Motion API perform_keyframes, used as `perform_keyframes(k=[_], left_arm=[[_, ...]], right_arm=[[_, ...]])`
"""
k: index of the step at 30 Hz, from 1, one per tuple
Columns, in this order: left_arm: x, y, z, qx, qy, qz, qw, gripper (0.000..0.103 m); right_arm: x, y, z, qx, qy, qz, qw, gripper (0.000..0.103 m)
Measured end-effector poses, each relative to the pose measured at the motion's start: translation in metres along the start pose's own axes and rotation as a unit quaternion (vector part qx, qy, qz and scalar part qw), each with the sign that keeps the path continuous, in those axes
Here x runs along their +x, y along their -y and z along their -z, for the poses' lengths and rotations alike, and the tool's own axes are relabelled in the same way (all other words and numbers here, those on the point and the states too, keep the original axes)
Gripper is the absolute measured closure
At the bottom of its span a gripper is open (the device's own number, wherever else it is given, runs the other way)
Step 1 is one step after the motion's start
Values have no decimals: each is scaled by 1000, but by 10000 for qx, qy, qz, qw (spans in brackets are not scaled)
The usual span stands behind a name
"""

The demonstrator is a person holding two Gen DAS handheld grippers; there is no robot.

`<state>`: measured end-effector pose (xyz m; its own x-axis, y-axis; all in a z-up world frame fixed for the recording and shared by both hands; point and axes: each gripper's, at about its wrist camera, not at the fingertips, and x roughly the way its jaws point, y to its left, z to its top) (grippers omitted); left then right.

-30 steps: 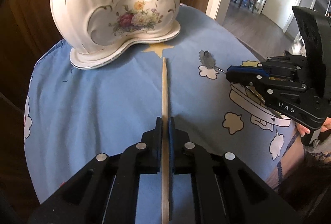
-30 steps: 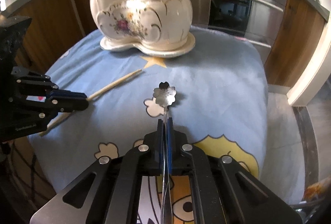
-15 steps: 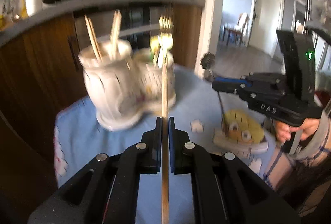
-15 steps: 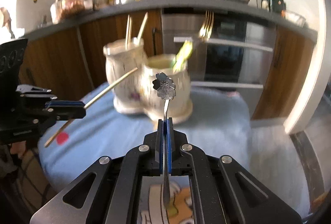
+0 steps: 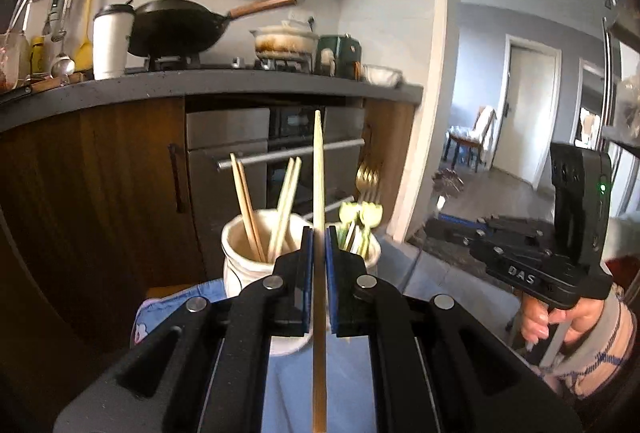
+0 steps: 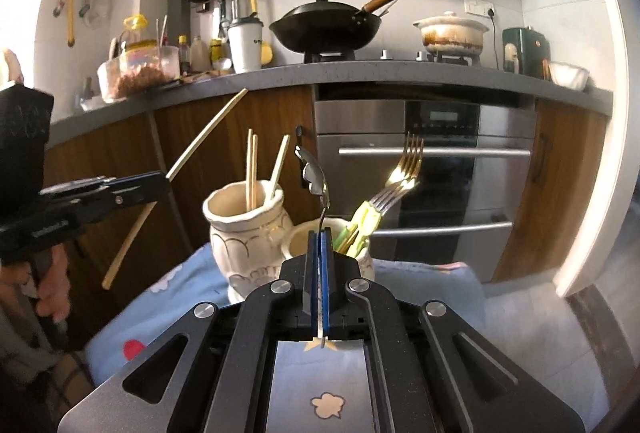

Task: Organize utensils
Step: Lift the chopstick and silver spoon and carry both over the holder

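The surface (image 6: 160,297) under its blue cartoon cloth carries my landmark, the cream two-pocket ceramic holder (image 6: 240,233). In its taller pocket stand wooden chopsticks (image 6: 252,169); in its lower pocket, to the right of that, sit green-handled gold forks (image 6: 400,181).

My left tool (image 5: 319,233) is clamped on a single wooden chopstick (image 5: 318,173), held in the air on the near side of the holder, tip angled up above the taller pocket's rim. My right tool (image 6: 320,237) is pressed together on the thin stem of a small flower-handled spoon (image 6: 316,177), also in the air, just in front of the lower pocket.

To do this well, I judge each piece should go with its kind: the chopstick to the taller pocket, the spoon to the fork pocket. I would tip each tool so the free end points down into the mouth, bring one in at a time so they do not cross, avoid knocking the leaning chopsticks, and let go only once the end is well inside.
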<state>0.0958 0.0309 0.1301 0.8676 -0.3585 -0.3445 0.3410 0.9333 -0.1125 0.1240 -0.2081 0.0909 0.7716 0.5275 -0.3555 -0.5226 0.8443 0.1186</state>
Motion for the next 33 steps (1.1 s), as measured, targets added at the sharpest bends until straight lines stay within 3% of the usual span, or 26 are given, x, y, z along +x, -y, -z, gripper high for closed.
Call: perform_keyframes(k=[7,14,22,33], left_arm=[[16,-26,-30,-380,793,116,9961,97],[57,-38,-48,-482,1235,-34,9912,97],[96,-35,-24,-424,1091,-176,9930,97],[73,-38,14,-376,637,-23,9973,97]], right_arm=[[-10,5,-36,223,508,-48,9984,101],[-1,8,-63,348,866,-1,9956,101],[42,9,-51,378,401,73,9985,101],[84,9,-21,427,-630,-73,9971,101]])
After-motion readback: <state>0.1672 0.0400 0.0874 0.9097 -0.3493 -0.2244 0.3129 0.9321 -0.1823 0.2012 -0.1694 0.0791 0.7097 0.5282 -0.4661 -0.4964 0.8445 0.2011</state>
